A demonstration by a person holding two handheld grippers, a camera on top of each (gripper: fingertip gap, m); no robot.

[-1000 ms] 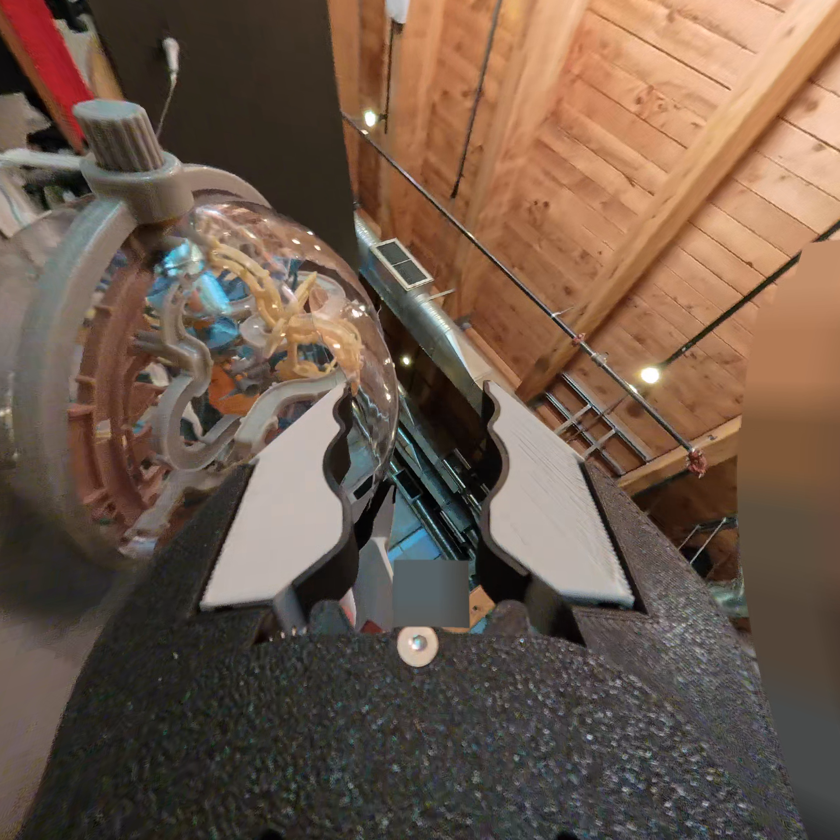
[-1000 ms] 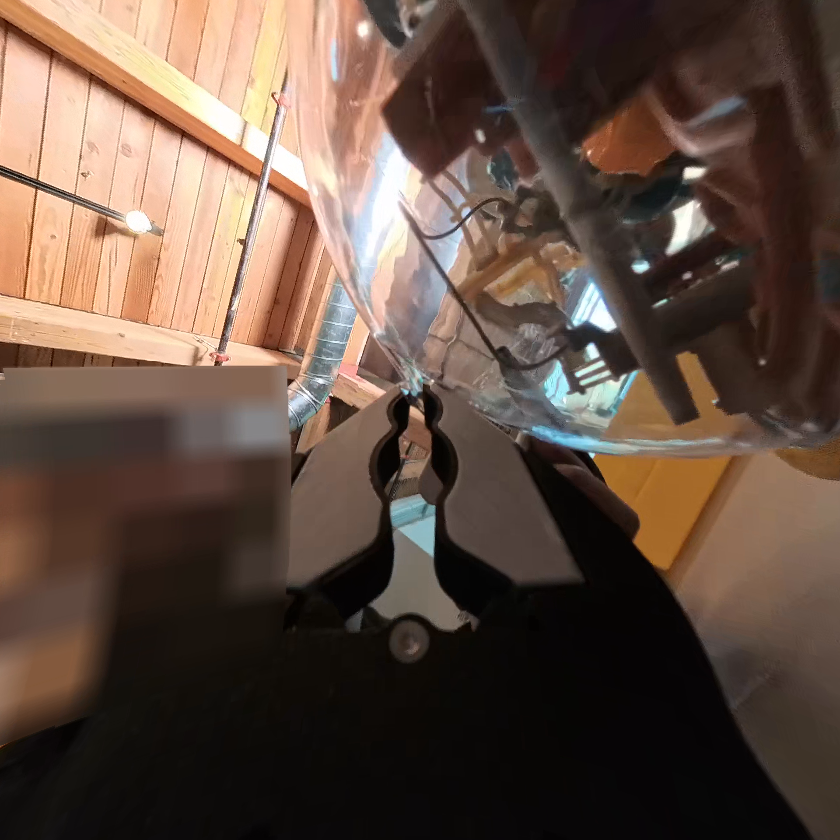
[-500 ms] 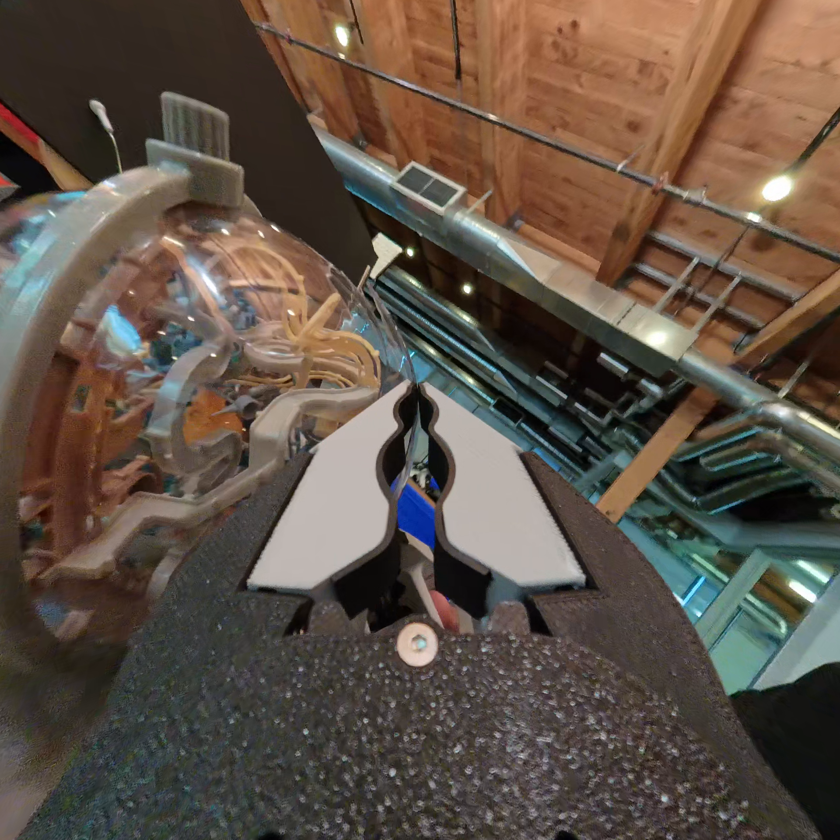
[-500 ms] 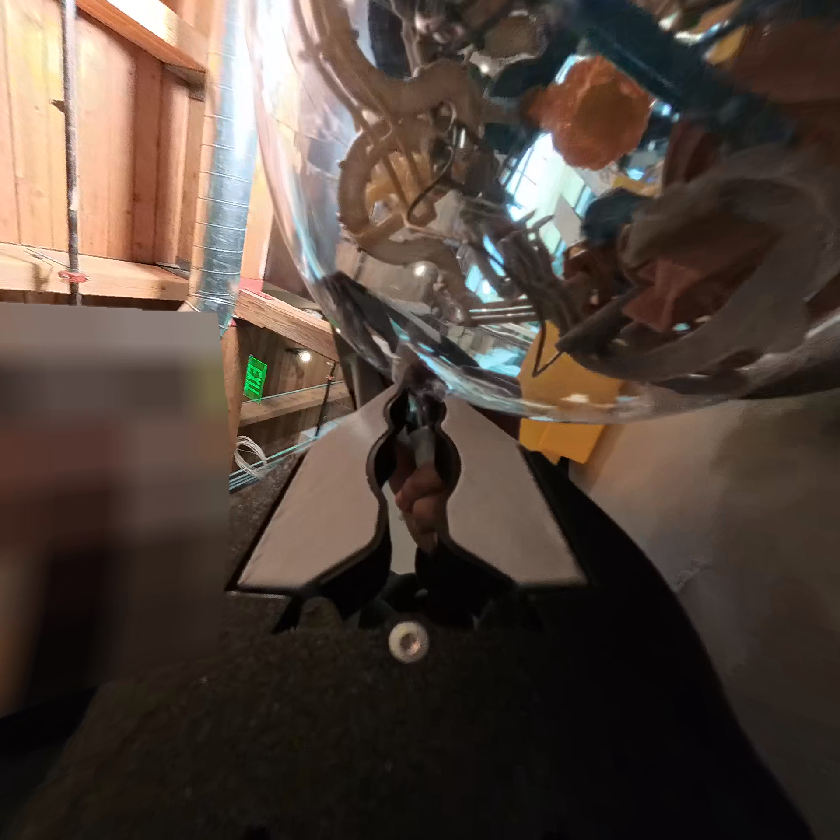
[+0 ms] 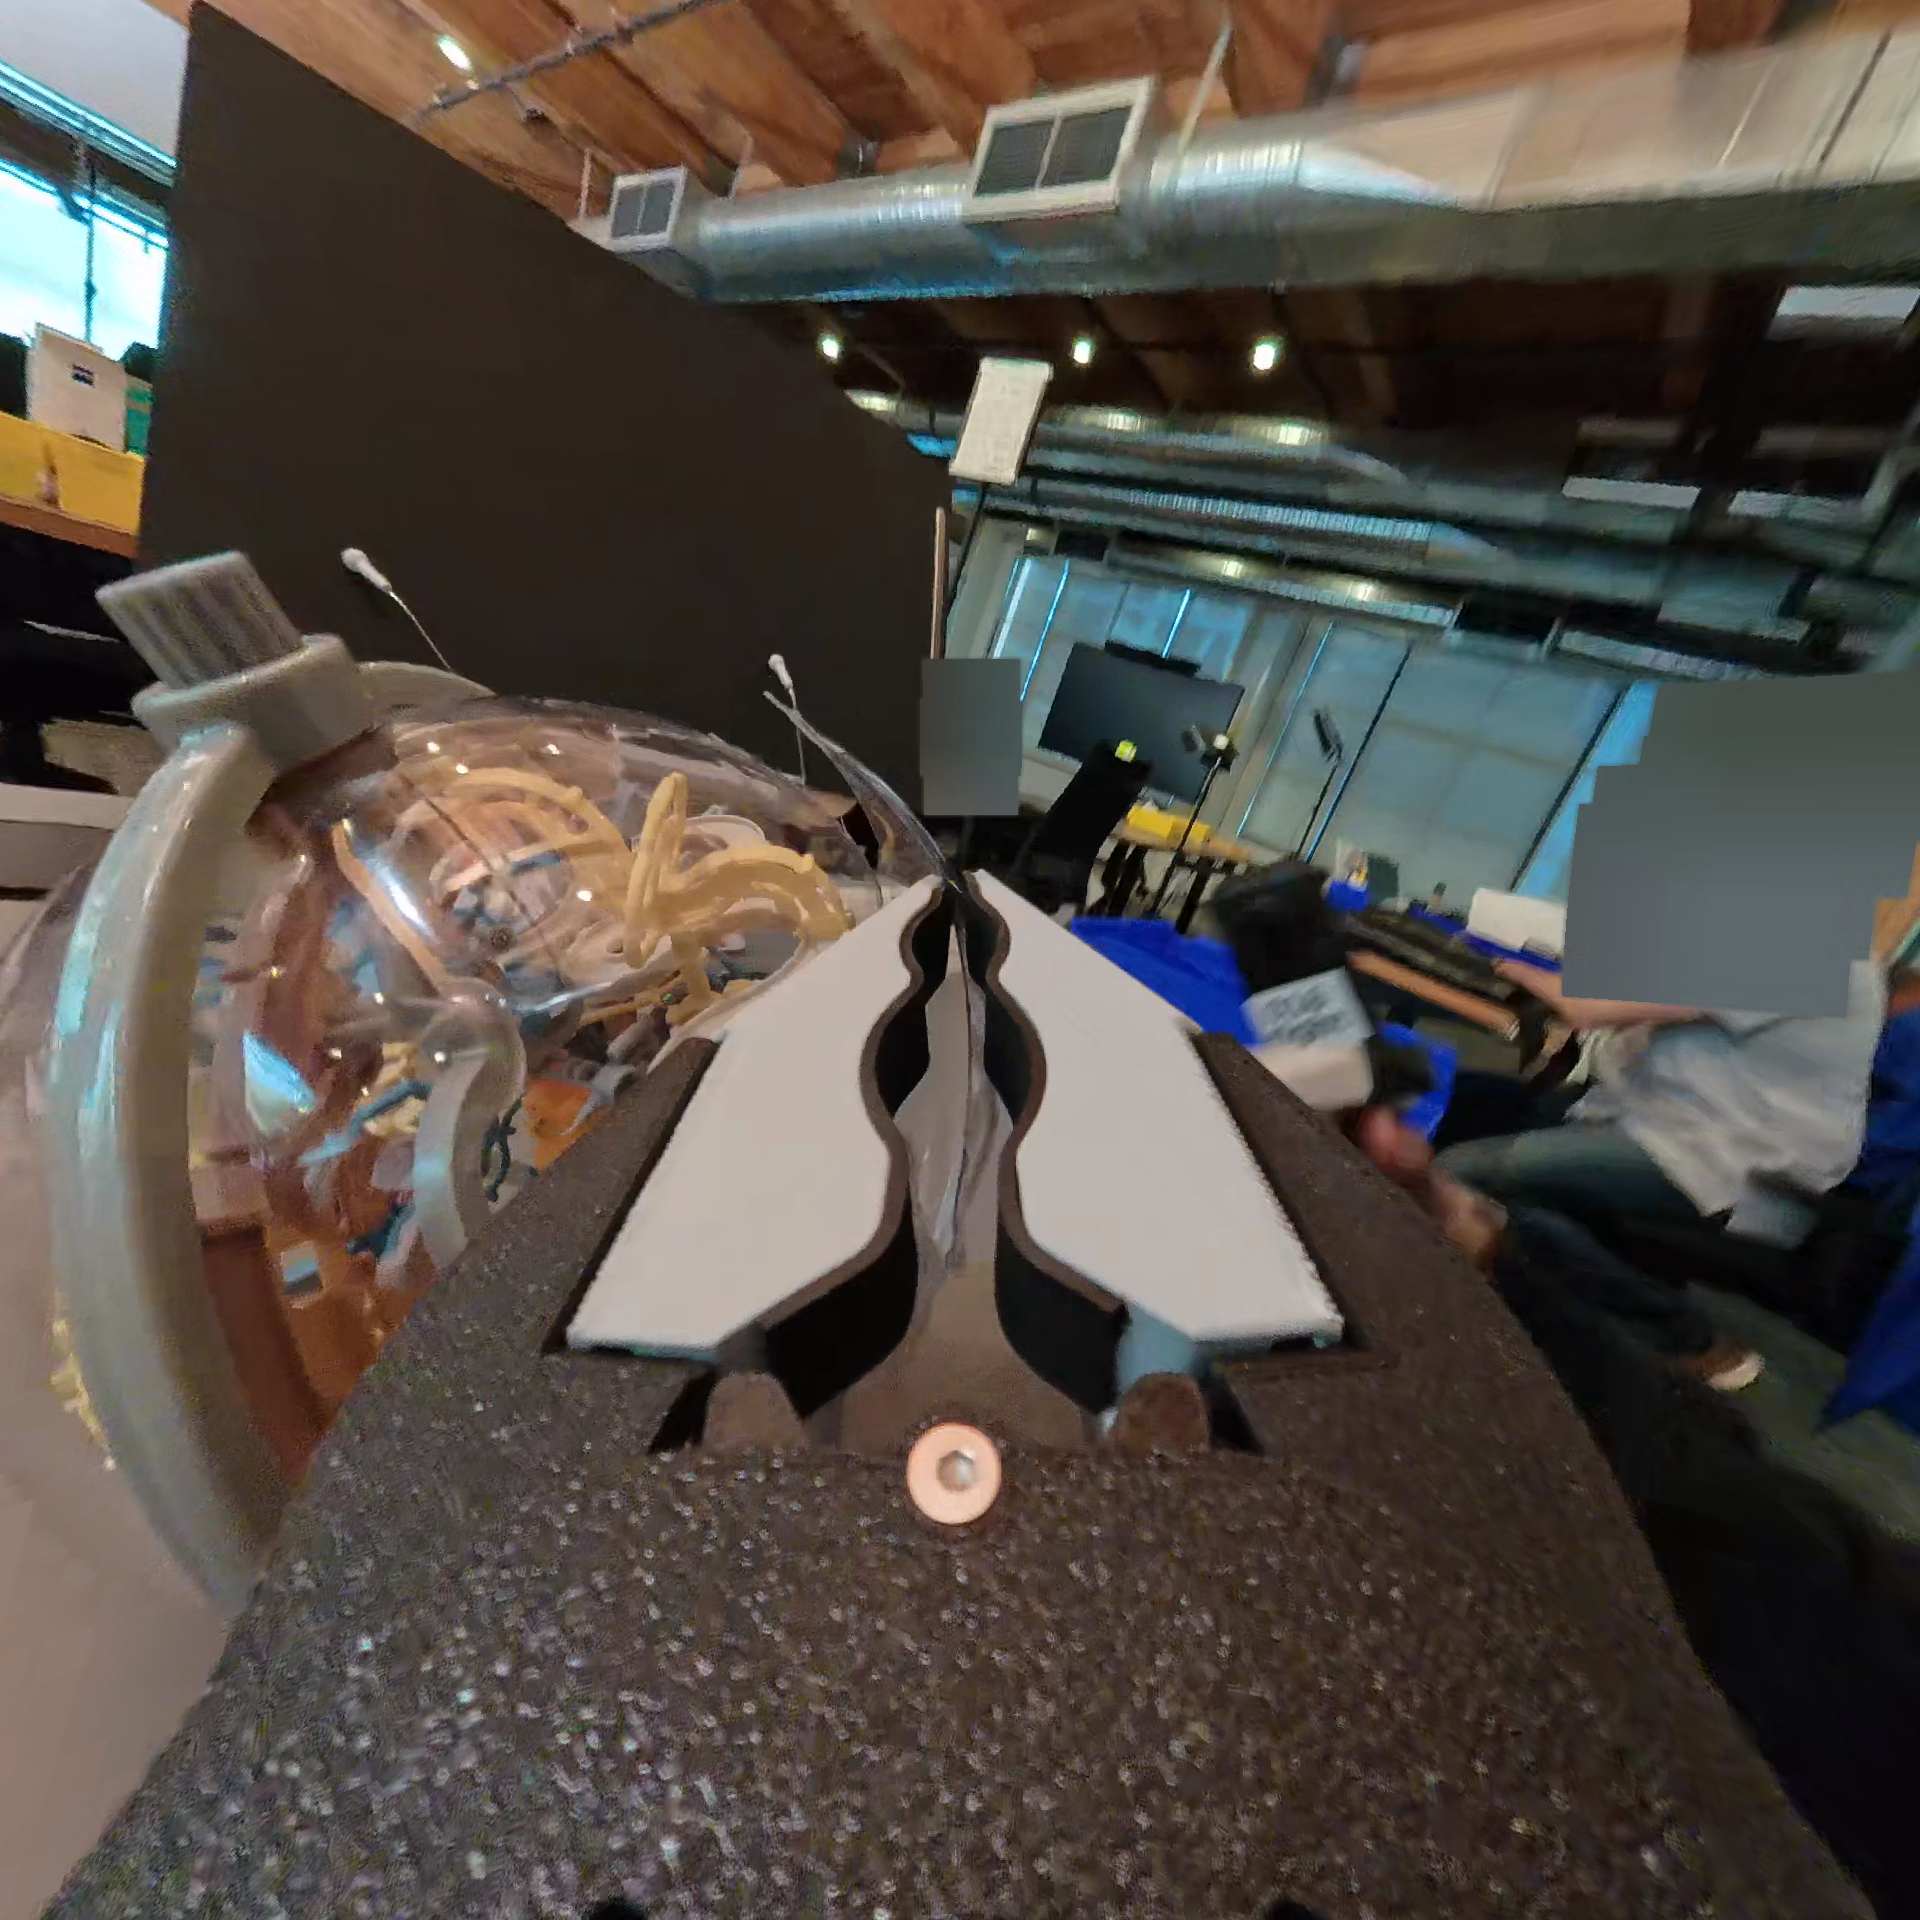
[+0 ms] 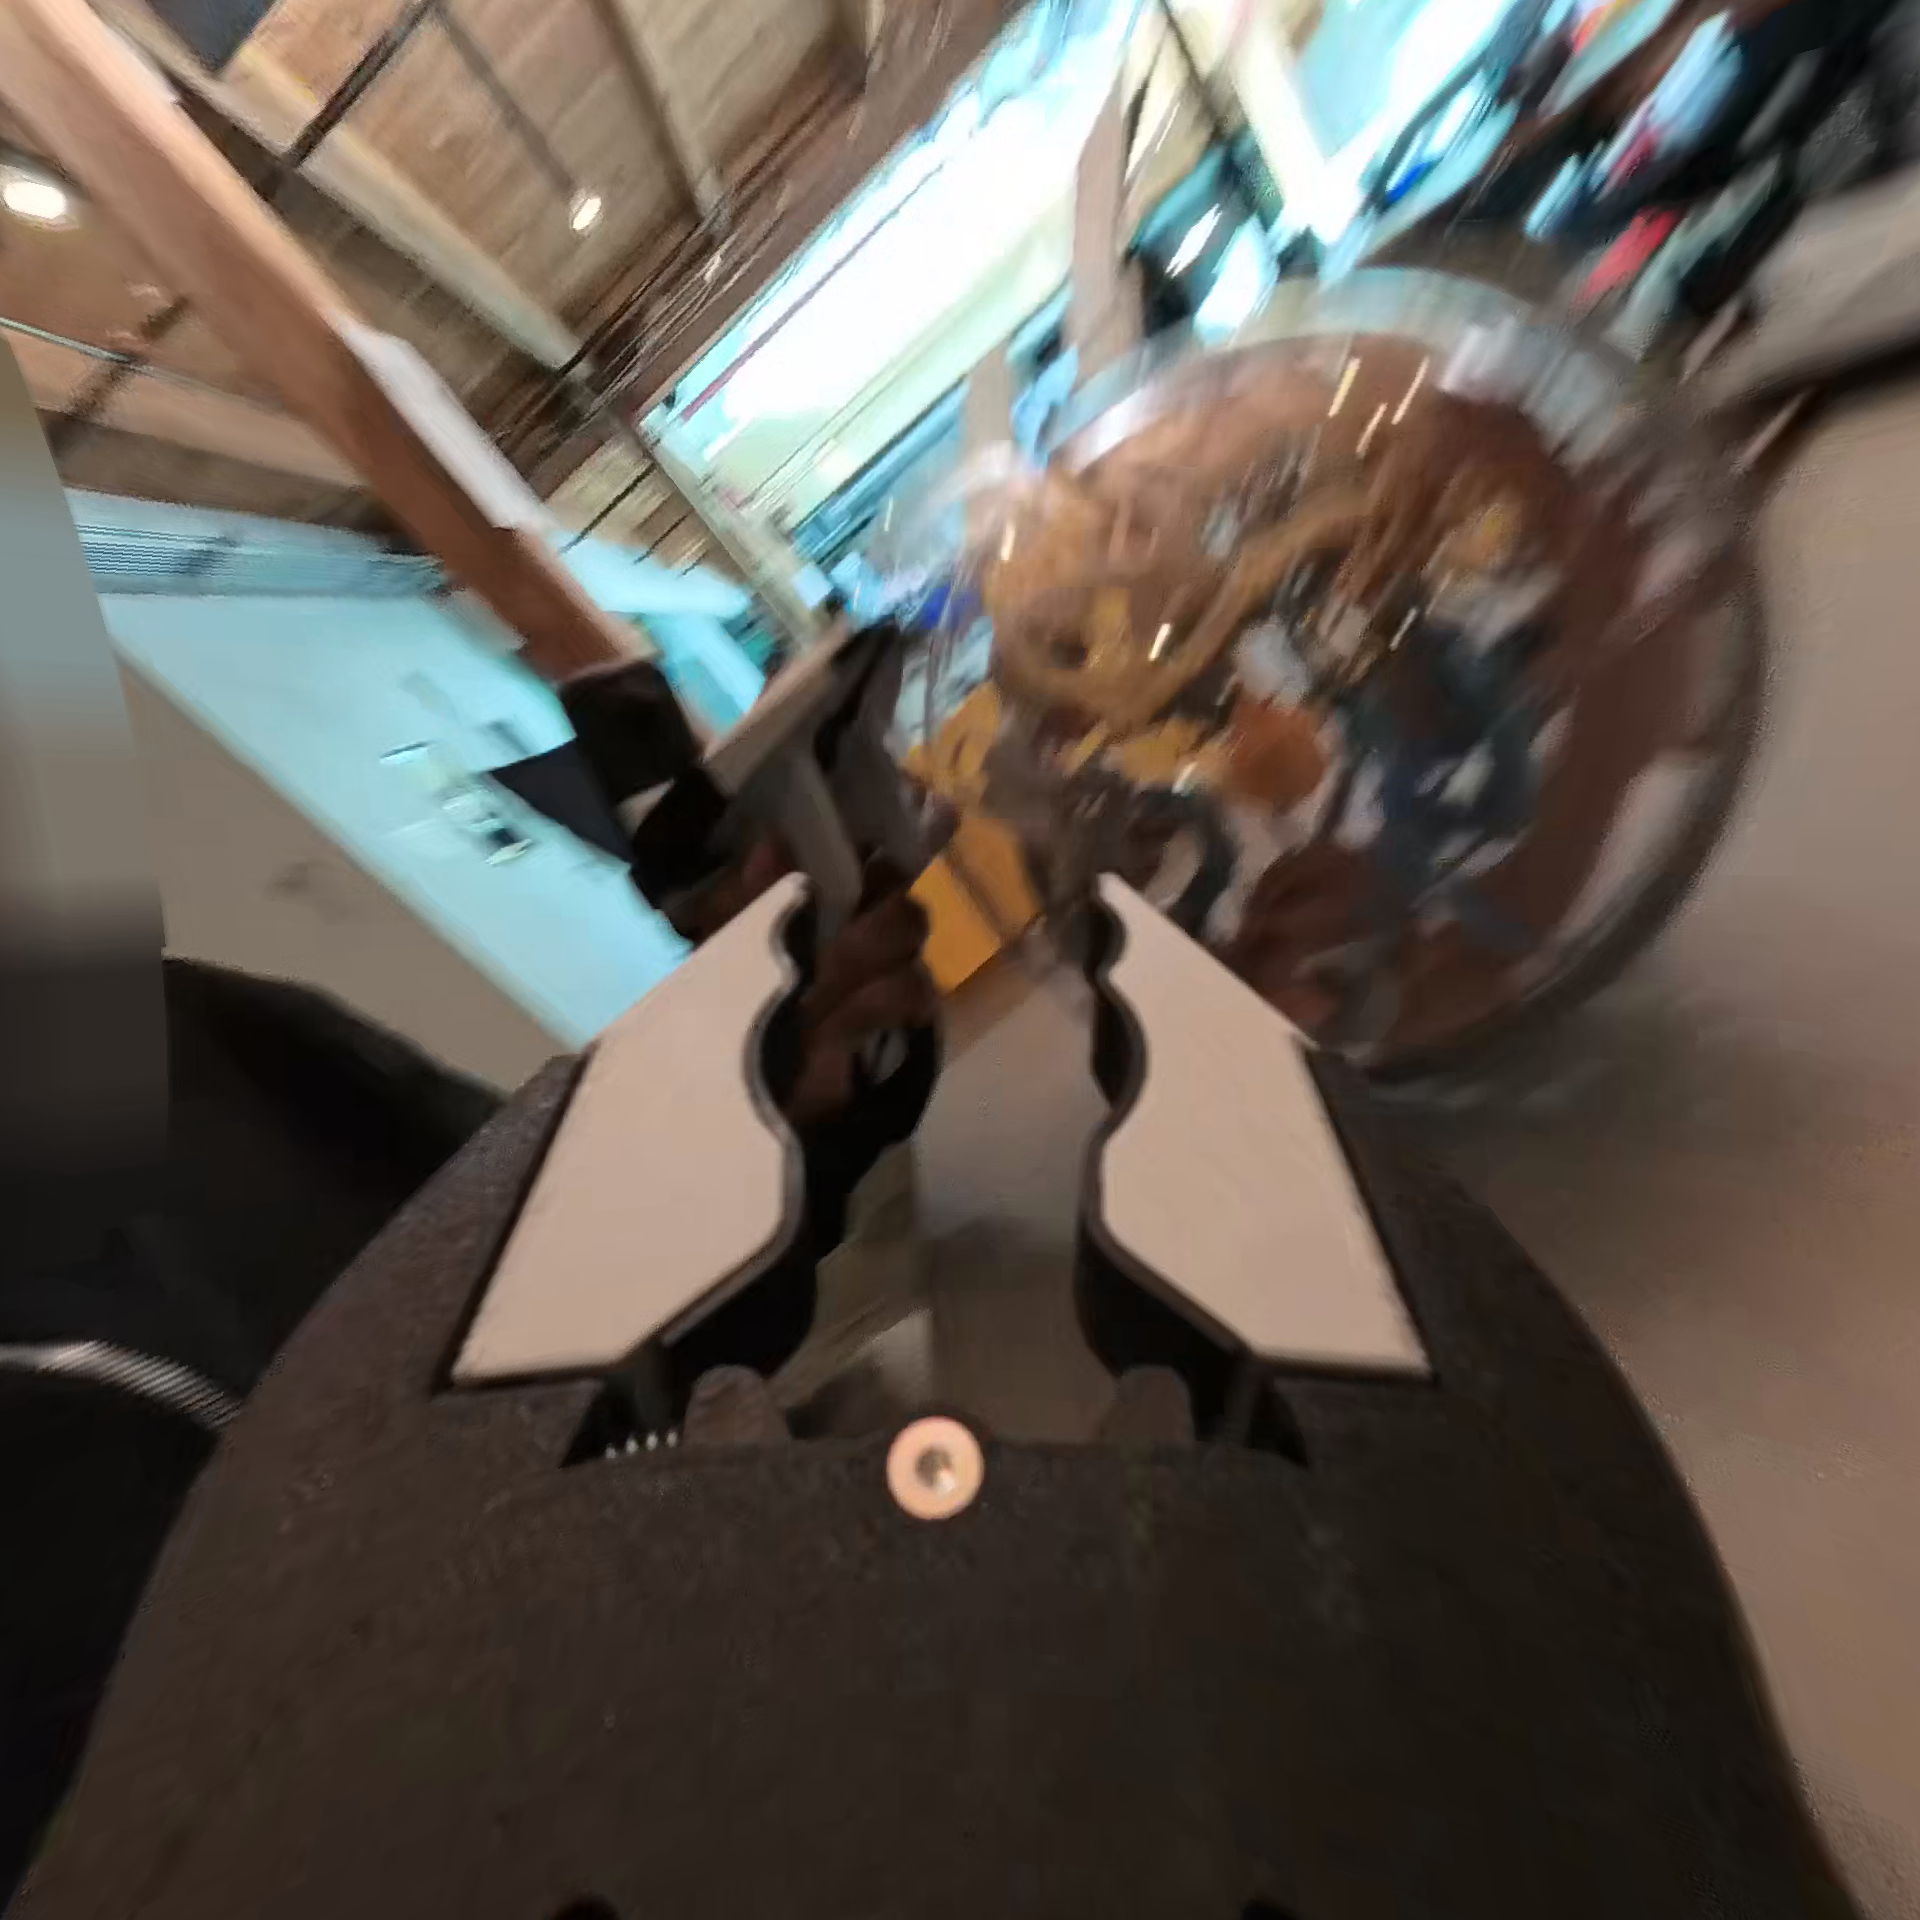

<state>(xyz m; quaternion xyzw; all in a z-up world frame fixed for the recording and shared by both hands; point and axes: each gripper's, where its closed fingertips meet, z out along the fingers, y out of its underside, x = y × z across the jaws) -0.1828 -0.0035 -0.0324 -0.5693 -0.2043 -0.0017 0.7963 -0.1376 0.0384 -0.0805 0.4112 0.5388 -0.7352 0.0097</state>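
The clear maze globe (image 5: 499, 935), ringed by a grey band with a ribbed knob (image 5: 197, 623), sits at the left of your left gripper (image 5: 958, 894), whose tips are pinched together on the globe's thin clear rim. Your right gripper (image 6: 951, 904) stands parted and empty, the blurred globe (image 6: 1351, 675) just ahead to its right. Seated people (image 5: 1714, 1091) lie beyond.
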